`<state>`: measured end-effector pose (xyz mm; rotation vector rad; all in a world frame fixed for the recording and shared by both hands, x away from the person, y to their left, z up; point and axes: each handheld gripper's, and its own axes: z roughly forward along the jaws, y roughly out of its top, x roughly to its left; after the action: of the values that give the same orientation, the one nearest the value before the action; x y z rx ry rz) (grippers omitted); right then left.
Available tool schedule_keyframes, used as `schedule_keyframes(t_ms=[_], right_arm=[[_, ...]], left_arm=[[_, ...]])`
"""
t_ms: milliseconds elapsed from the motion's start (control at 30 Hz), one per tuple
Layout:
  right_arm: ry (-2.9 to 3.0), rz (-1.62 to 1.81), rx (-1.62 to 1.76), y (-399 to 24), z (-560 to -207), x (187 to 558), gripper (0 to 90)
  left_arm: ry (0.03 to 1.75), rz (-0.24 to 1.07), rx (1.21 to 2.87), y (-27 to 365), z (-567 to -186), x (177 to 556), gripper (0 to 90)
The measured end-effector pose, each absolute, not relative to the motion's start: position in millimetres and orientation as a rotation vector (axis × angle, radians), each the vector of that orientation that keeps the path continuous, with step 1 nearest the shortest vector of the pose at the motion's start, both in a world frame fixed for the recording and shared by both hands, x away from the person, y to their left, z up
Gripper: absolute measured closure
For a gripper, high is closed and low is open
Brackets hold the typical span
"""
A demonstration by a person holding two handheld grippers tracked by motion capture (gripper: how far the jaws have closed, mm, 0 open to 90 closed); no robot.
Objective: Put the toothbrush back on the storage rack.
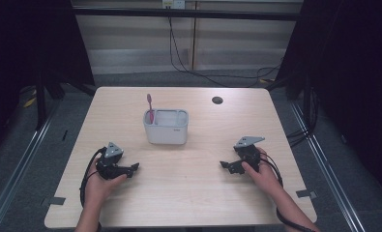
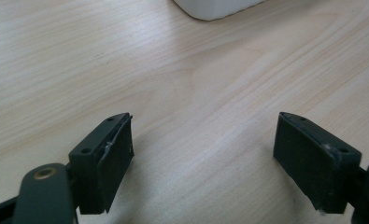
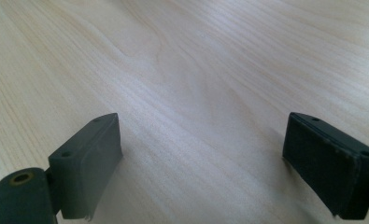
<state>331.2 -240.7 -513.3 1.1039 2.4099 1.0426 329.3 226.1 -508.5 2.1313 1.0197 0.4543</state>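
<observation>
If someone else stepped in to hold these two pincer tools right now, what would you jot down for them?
Left gripper: open, nothing held, low over the table, front left.
Right gripper: open, nothing held, low over the table, front right.
Holder: white, upright, mid-table, clear of both grippers.
Toothbrush: pink, standing in the holder's left compartment.
Done: the toothbrush looks stowed.
Left: nothing obvious; perhaps only to draw both hands back.

We find a pink toothbrush (image 1: 150,107) standing upright, slightly tilted, in the left compartment of a white two-compartment holder (image 1: 166,127). The holder sits upright on the counter (image 1: 193,179), toward its far middle.
</observation>
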Motion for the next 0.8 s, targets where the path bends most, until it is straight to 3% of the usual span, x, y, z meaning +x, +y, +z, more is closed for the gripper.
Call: schedule_keyframes(t_ms=[800], right_arm=[[2.41,1.047,1.106,-241.1,-513.3,331.4,11.1]], left_arm=[[1.062,0.431,2.13,226.3,-509.8,331.6,11.8]])
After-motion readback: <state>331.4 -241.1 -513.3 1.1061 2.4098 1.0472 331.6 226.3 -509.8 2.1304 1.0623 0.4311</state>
